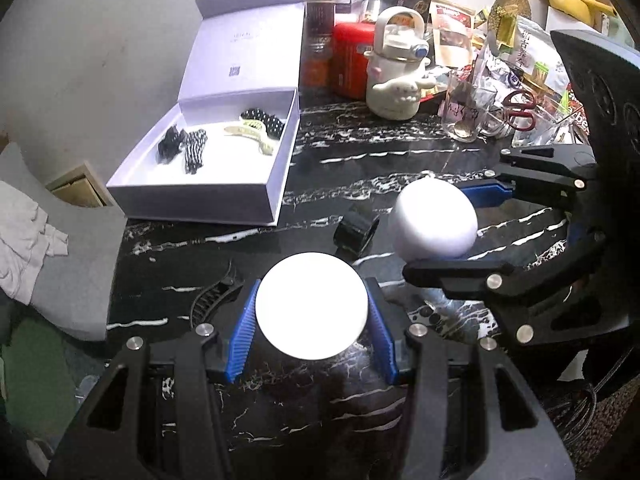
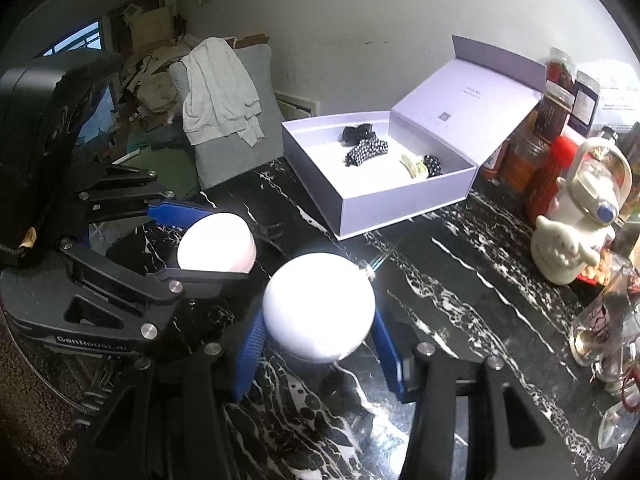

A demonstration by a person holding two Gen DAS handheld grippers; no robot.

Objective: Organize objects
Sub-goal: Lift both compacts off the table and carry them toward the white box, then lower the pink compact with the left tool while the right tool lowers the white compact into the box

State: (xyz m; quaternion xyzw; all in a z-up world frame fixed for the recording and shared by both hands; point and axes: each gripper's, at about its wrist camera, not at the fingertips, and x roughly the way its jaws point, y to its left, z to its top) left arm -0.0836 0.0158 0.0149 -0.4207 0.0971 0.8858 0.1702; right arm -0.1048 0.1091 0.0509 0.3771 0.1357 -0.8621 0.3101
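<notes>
- A white, dome-shaped object with a flat round face [image 1: 311,306] is clamped between the blue ribbed pads of the left gripper [image 1: 311,316]. The pads bear on opposite sides of its widest part, which is judged to stop the smooth shape from slipping out.
- A second white dome-shaped object [image 2: 319,307] is gripped in the same way by the right gripper [image 2: 320,324]; its material cannot be told, as both objects are overexposed.
- Both objects are held clear of the black, white-veined marble tabletop [image 1: 360,168], side by side and close together but not touching.
- The open lavender cardboard box with hinged lid [image 1: 276,184] stands beyond them at the tabletop's far left. Several hair clips, black, spotted and pale yellow [image 1: 250,136], already lie in it, so it is judged to be the collecting place.
- A black hair clip [image 1: 354,232] and a black comb-like clip [image 1: 216,292] lie loose on the tabletop and appear not yet sorted.
- Jars, a cream cartoon-shaped bottle [image 1: 398,68] and packets crowd the far edge; a carry path to the box is best kept clear of them.
</notes>
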